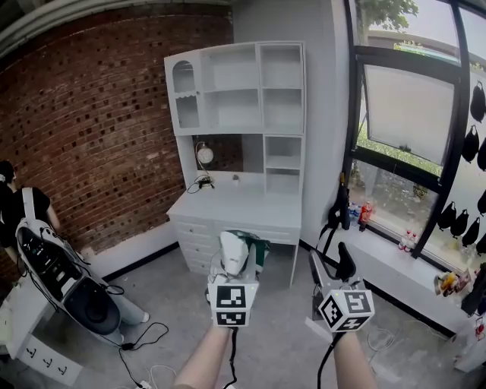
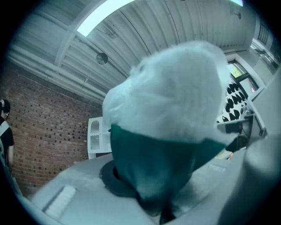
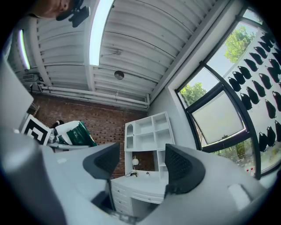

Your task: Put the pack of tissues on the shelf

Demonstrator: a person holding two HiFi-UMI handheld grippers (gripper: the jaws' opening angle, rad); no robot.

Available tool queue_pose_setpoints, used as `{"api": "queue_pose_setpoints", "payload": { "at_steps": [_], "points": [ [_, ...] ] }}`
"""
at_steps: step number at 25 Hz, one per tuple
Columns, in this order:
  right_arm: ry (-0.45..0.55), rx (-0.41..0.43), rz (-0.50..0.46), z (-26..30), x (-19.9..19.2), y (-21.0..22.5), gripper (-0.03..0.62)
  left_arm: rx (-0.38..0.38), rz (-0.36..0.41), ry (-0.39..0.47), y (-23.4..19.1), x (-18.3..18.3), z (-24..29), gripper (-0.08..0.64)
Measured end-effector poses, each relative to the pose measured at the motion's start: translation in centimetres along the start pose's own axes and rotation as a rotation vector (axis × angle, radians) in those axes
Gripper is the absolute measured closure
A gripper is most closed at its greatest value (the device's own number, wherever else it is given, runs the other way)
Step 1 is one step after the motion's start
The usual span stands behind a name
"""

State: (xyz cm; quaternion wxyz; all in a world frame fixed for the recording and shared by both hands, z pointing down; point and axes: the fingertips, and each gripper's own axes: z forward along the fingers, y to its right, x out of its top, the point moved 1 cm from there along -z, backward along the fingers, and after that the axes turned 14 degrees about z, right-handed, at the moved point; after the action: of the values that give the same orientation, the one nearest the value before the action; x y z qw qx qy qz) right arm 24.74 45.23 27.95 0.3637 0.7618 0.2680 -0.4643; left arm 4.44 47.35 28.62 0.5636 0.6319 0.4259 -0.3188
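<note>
Nearest, the left gripper (image 1: 234, 275) has its fingers clenched on the green-and-white pack of tissues (image 1: 244, 251), held in the air above the grey floor (image 1: 281, 342). Just beside it, the right gripper (image 3: 140, 165) has its fingers (image 3: 182, 169) spread, with nothing between them. Open floor runs ahead to the white desk (image 1: 205, 235). The desk's tabletop (image 1: 243, 207) and the shelf unit (image 1: 237, 87) above it stand against the wall (image 1: 266, 23).

White desk (image 1: 244, 207), lamp (image 1: 204, 156) on it, shelf (image 1: 237, 87) above
</note>
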Motion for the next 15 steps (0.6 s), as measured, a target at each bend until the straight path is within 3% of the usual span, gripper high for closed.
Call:
{"api": "queue_pose_setpoints", "payload": {
  "at_steps": [7,15],
  "points": [
    [-0.026,-0.002,0.025,2.1,-2.3,0.7,0.276,-0.002,-0.013,-0.028,-1.5,-3.1,1.8,0.449],
    [-0.014,-0.019,0.005,8.4,-3.6,0.5,0.277,-0.027,-0.033,0.001,-5.5,-5.4,7.4,0.449]
  ]
}}
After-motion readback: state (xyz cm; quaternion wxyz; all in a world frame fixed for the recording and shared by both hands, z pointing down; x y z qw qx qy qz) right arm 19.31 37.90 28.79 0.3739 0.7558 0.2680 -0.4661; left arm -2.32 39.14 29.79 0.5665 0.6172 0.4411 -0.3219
